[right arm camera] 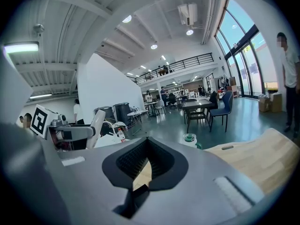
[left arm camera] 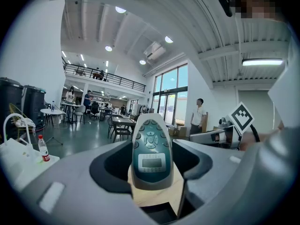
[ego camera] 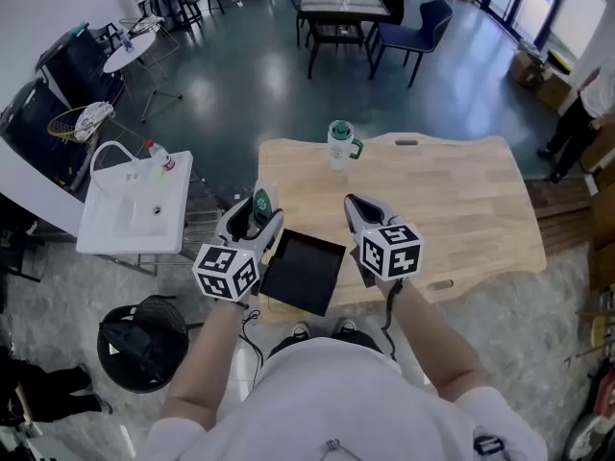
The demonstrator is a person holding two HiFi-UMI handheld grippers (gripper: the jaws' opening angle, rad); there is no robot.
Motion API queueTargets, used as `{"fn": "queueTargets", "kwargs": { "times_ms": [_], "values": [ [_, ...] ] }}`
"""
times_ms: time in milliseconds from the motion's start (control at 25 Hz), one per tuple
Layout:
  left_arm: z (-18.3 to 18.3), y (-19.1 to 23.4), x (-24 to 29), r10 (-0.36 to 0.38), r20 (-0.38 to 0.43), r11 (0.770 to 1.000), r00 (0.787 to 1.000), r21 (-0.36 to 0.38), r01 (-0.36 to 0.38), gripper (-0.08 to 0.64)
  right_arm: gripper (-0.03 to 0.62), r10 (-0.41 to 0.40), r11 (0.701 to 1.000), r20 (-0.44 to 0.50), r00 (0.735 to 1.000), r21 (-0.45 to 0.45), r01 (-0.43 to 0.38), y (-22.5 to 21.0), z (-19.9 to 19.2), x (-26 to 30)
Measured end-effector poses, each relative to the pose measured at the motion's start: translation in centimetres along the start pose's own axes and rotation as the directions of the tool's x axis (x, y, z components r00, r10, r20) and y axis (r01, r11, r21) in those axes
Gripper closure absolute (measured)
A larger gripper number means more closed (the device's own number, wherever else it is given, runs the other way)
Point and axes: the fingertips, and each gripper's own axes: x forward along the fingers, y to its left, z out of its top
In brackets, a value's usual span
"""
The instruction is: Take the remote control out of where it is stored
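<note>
My left tongs [ego camera: 256, 209] are clamped on the remote control [ego camera: 260, 203]; in the left gripper view it stands up between the jaws of the left tongs [left arm camera: 152, 167], its button face turned to the camera, grey at the edges and teal in the middle, with a small screen below the round keys; the remote control [left arm camera: 150, 149] is lifted clear above the wooden table [ego camera: 452, 200], over the near left corner. Just beside and below it lies a flat black tray [ego camera: 304, 272], set askew at the table's near edge, between my two hands; I cannot tell what is in it. My right tongs [ego camera: 358, 207] hover over the table just right of that tray; in the right gripper view the jaws of the right tongs [right arm camera: 145, 165] are together with nothing held, only a thin slit of the wood showing between them. At the far edge of the table stands a cup with a green lid [ego camera: 340, 145], well apart from both tongs.
</note>
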Motion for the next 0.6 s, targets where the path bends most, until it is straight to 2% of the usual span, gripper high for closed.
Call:
{"fn": "queueTargets", "kwargs": {
  "times_ms": [600],
  "values": [
    [-0.33, 0.55, 0.45, 0.002, -0.006, 1.000, 1.000, -0.010, -0.002, 0.284, 0.566, 0.009, 1.000, -0.002, 1.000, 0.003, -0.009, 0.25, 0.09, 0.78]
  ]
}}
